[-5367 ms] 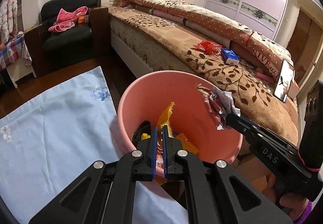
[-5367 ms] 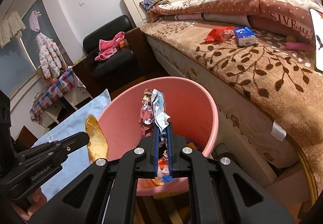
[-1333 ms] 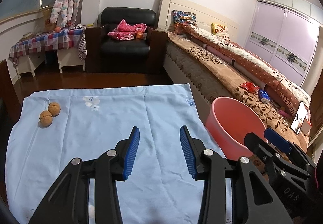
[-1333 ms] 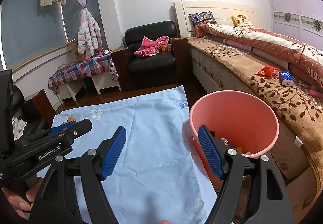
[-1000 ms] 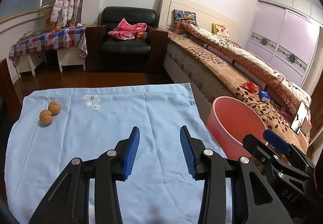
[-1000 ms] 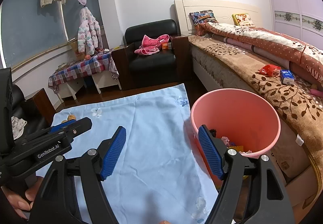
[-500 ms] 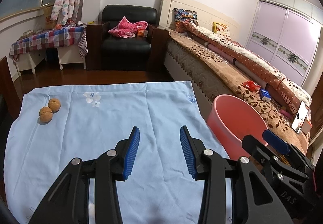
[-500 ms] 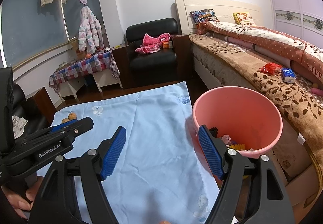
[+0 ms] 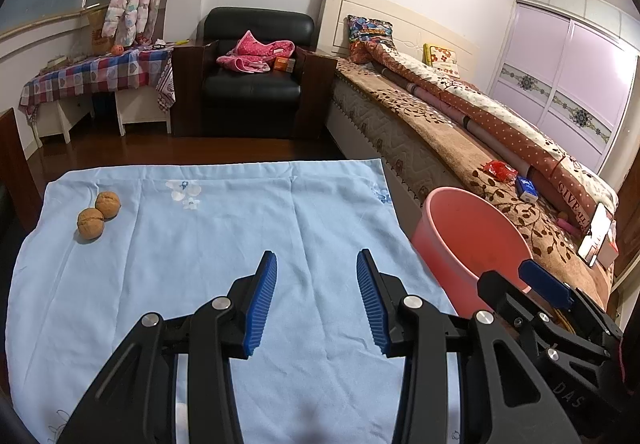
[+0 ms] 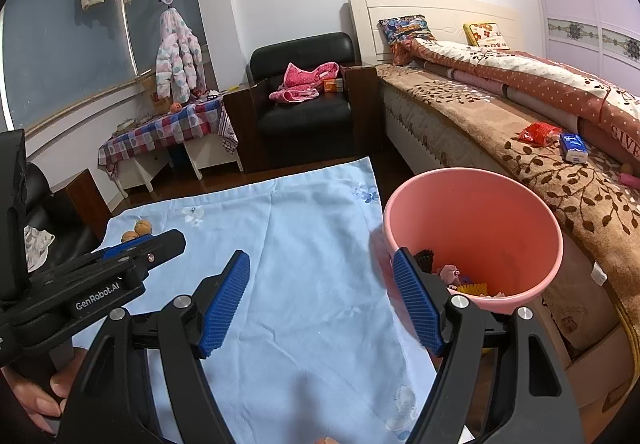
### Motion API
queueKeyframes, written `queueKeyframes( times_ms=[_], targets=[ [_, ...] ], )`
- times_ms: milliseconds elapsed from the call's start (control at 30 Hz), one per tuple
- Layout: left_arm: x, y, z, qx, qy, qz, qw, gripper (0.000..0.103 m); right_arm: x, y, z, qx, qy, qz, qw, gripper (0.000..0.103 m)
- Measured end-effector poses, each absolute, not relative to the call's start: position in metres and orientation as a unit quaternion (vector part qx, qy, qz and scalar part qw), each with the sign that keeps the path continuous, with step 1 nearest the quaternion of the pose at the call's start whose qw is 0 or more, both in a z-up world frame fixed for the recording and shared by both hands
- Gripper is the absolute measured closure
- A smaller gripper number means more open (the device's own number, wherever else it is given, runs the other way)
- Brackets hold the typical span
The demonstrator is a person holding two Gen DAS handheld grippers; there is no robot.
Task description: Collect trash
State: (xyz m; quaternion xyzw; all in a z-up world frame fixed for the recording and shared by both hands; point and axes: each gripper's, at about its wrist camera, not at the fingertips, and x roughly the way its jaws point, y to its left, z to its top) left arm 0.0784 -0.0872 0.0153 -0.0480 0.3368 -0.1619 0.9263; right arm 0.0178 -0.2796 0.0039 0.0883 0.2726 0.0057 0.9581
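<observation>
No longer holding wrappers over the pink bucket (image 10: pixel 472 203) as before; now hanging back above the blue cloth (image 9: pixel 208 244), both left gripper (image 9: pixel 316 280) and right gripper (image 10: pixel 320 284) gaping wide and gripping nothing. Sitting in the bucket beside the bed (image 10: pixel 520 147): crumpled trash (image 10: pixel 452 276). Lying far off on the cloth: two walnuts (image 9: pixel 98 211).

Pink plastic bucket (image 10: pixel 472 203) sits upright right beside the blue cloth, with a few bits of trash (image 10: pixel 460 278) lying at the bottom. Two walnuts (image 9: pixel 98 215) touch on the cloth's far-left corner.
</observation>
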Motion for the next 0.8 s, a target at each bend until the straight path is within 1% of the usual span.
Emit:
queueKeyframes(
  times_ms=[800],
  targets=[
    [0.0795, -0.0866, 0.0138, -0.051, 0.340, -0.160, 0.925, 0.062, 0.0178, -0.2754, 0.0042, 0.086, 0.276, 0.007, 0.957, 0.029]
  ],
)
